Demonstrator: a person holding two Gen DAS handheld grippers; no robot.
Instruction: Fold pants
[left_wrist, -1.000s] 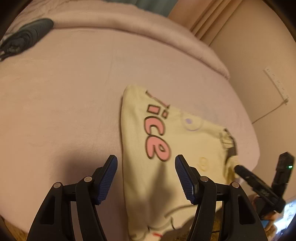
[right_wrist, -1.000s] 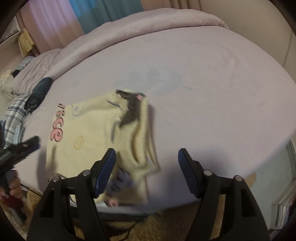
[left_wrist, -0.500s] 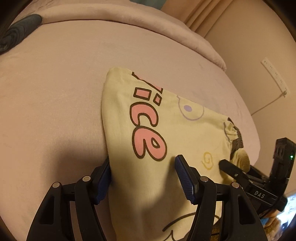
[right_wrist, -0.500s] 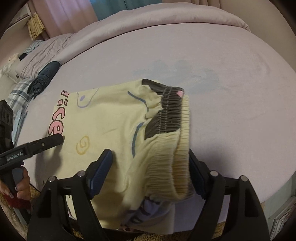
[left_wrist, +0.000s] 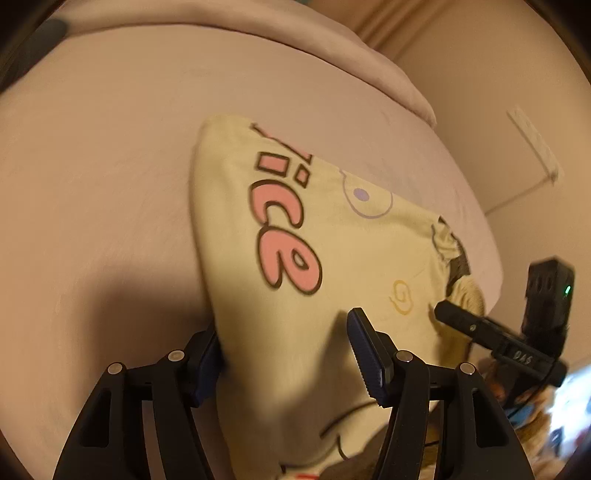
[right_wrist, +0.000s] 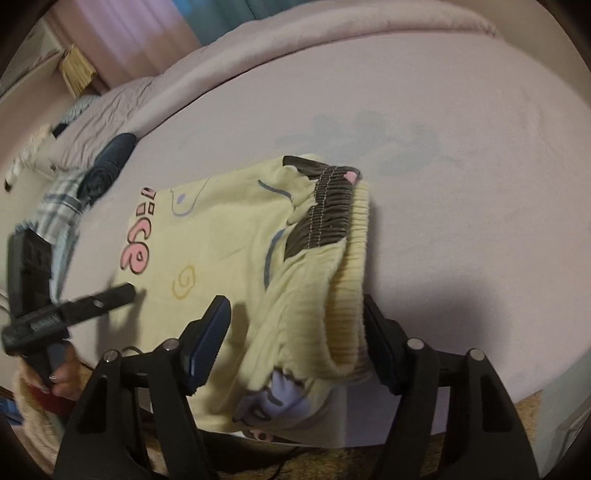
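Pale yellow pants (left_wrist: 332, 258) with pink "nice" lettering lie folded on the pink bed sheet (left_wrist: 110, 147). My left gripper (left_wrist: 284, 325) straddles their near left edge. Its jaws are closing with cloth between them; the left pad is half hidden by the cloth and the right pad (left_wrist: 365, 354) stands clear. In the right wrist view the pants (right_wrist: 221, 240) end in a bunched brown and ribbed waistband (right_wrist: 325, 206). My right gripper (right_wrist: 293, 301) straddles that bunch. Its jaws are closing too, with the left pad (right_wrist: 210, 332) apart from the cloth and the right one hidden behind the rib.
A rolled dark garment (right_wrist: 110, 162) and plaid cloth (right_wrist: 59, 210) lie at the bed's far left. A folded duvet (right_wrist: 258, 55) runs along the back. A person's hand (right_wrist: 62, 373) holds the left gripper's handle. The bed's near edge drops to carpet (right_wrist: 480, 443). A power strip (left_wrist: 532, 147) hangs on the wall.
Both grippers dropped closer to the pants. The pants' left edge now lies between the left fingers and the waistband between the right ones. The cloth has settled flat.
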